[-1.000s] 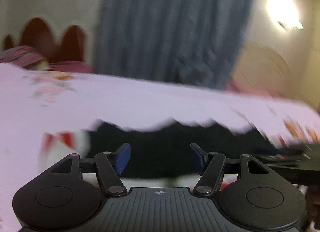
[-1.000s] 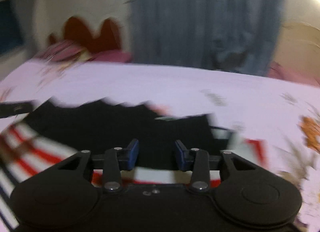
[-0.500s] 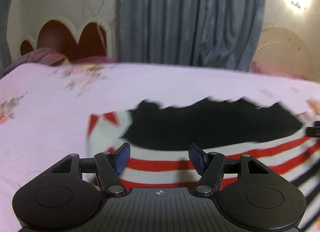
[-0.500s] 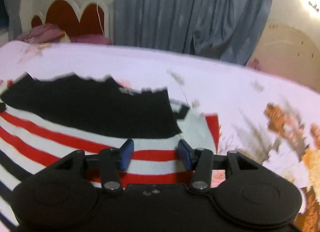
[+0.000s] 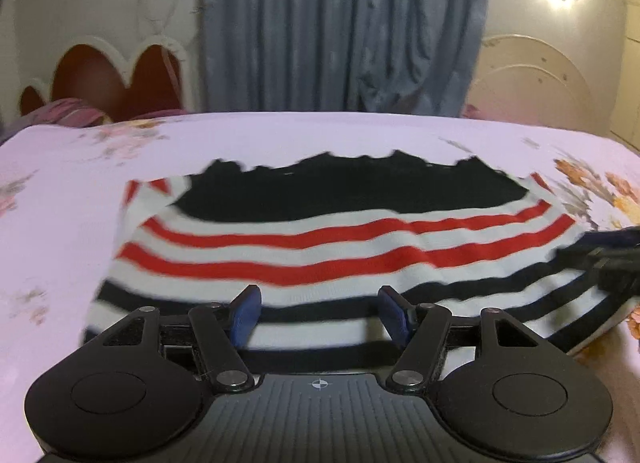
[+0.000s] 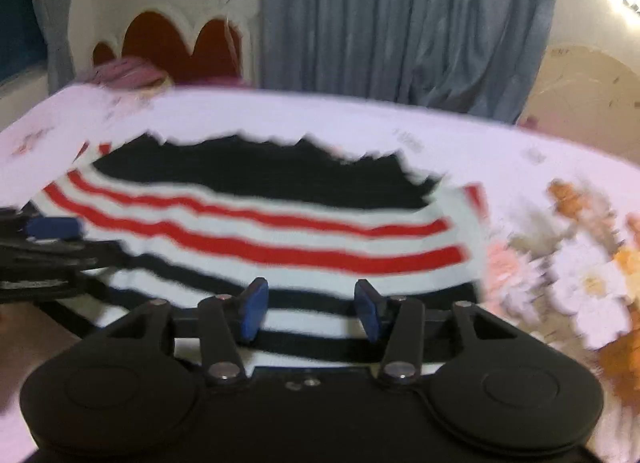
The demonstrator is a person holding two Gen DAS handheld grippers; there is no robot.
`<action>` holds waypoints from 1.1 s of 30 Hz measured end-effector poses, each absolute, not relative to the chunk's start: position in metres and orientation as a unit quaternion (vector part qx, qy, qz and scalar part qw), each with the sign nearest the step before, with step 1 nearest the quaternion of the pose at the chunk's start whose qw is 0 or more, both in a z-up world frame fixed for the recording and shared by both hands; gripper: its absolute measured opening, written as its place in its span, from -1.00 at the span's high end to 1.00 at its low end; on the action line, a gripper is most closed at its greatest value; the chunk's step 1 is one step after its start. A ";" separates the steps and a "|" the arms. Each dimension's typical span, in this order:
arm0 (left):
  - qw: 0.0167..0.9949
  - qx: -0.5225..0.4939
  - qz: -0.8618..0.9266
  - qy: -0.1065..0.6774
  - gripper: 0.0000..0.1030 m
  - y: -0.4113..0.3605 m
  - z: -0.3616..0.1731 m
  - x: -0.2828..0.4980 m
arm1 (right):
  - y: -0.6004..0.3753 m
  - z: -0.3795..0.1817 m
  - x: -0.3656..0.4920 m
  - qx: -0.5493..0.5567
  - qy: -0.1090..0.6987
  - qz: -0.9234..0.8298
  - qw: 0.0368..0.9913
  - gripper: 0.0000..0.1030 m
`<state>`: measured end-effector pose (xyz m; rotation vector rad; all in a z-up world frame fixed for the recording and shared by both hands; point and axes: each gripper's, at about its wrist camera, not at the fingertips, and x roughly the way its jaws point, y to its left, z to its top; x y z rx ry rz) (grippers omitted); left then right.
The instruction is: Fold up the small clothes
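Note:
A small striped sweater (image 5: 320, 247) lies flat on the bed, with a black zigzag-edged far band, red and white stripes in the middle and black and white stripes nearest me. It also shows in the right wrist view (image 6: 260, 239). My left gripper (image 5: 320, 315) is open and empty above the sweater's near edge. My right gripper (image 6: 308, 309) is open and empty above the same near edge, further right. The right gripper shows at the right edge of the left wrist view (image 5: 608, 259), and the left gripper at the left edge of the right wrist view (image 6: 44, 247).
The bed has a pale pink sheet (image 5: 52, 223) with flower prints (image 6: 580, 275) to the right of the sweater. A red scalloped headboard (image 5: 112, 83) and pillows stand at the far left. Grey curtains (image 5: 344, 27) hang behind the bed.
Both grippers have pulled back toward the near edge of the sweater, so more of its stripes show. Both stay open and empty.

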<state>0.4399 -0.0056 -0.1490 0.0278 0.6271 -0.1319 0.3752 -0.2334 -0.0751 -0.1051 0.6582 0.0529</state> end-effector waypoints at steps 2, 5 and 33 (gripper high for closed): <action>0.948 0.004 -0.057 0.313 -0.24 0.005 -0.151 0.433 | -0.257 -0.073 0.374 -0.026 0.321 -0.004 0.947 0.10; 0.947 0.011 -0.043 0.319 -0.24 0.014 -0.156 0.427 | -0.287 -0.078 0.369 0.001 0.344 -0.030 0.938 0.00; 0.935 0.040 -0.051 0.348 -0.26 0.000 -0.163 0.420 | -0.256 -0.102 0.333 -0.013 0.368 -0.009 0.930 0.38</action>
